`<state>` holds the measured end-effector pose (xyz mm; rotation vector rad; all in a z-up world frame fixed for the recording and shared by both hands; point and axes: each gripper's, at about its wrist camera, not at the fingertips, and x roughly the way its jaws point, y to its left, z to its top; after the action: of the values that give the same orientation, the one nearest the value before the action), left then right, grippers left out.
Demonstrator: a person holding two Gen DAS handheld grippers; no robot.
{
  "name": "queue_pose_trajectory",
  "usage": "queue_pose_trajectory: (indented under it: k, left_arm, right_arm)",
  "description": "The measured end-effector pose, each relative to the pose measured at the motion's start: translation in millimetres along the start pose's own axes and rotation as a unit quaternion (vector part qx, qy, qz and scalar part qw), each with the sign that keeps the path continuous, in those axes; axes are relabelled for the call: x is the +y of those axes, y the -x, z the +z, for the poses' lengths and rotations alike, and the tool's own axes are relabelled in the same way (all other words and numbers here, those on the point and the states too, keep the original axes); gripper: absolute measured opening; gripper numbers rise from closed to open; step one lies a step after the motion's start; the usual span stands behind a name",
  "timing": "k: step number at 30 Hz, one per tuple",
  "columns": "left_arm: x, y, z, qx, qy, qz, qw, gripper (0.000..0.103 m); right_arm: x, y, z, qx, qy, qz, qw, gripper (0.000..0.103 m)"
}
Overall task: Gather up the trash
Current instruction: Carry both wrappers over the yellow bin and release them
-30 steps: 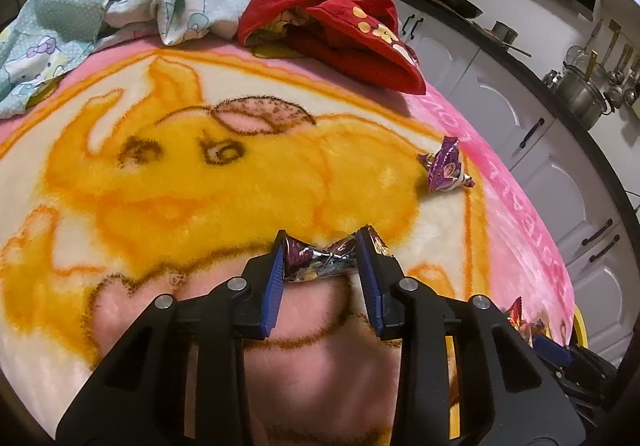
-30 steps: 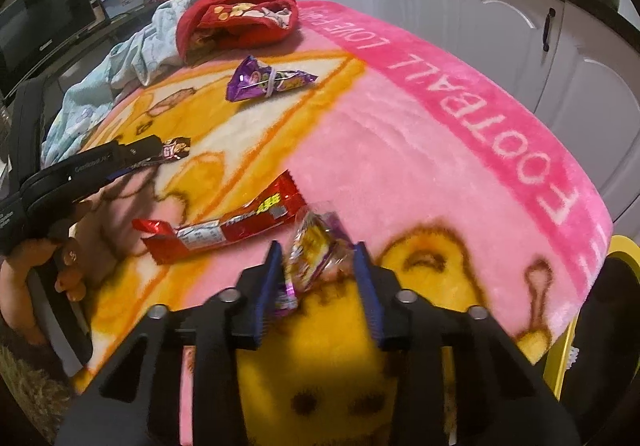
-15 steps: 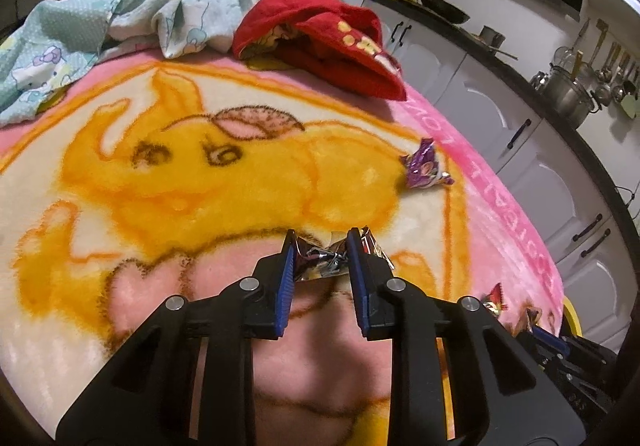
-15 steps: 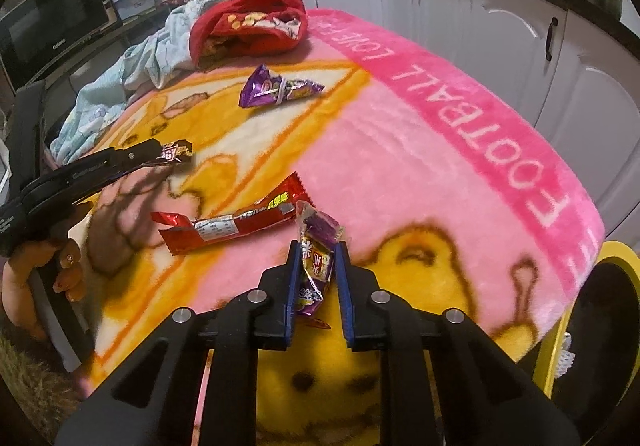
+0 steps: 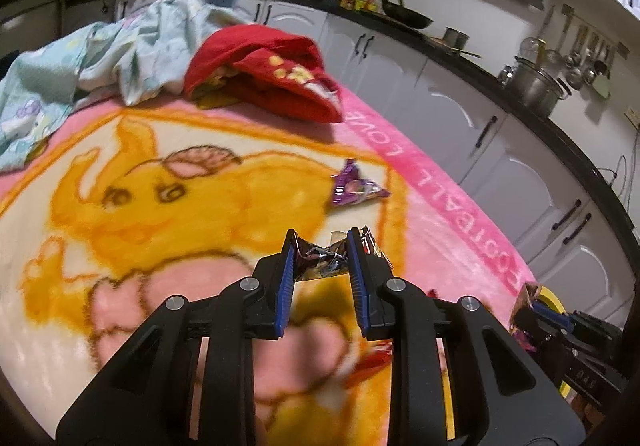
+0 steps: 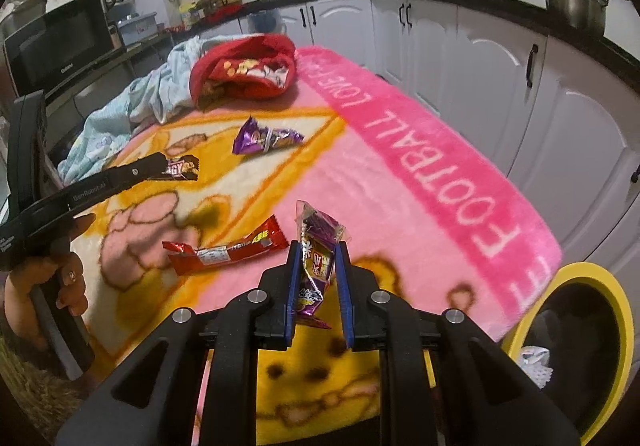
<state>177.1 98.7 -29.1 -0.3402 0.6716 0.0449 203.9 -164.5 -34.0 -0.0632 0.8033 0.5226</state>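
Observation:
My left gripper is shut on a dark crumpled snack wrapper and holds it above the blanket; it also shows in the right wrist view. My right gripper is shut on a purple candy wrapper, lifted off the blanket. A purple wrapper lies on the blanket ahead of the left gripper, and shows in the right wrist view. A red bar wrapper lies left of the right gripper. A yellow-rimmed bin stands at the lower right.
A pink and yellow cartoon blanket covers the surface. A red cloth and a pale blue cloth lie at its far end. White kitchen cabinets run along the right side.
Both grippers have closed on their wrappers and lifted them off the blanket. The yellow-rimmed bin has come further into the right wrist view.

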Motion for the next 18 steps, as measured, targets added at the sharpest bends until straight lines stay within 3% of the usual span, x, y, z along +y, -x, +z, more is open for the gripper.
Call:
queue_pose_trajectory:
  k: [18]
  left_arm:
    - [-94, 2, -7, -0.001, -0.074, -0.055, 0.9957, 0.018]
  right_arm:
    - [-61, 59, -5, -0.051, -0.037, -0.032, 0.997, 0.017]
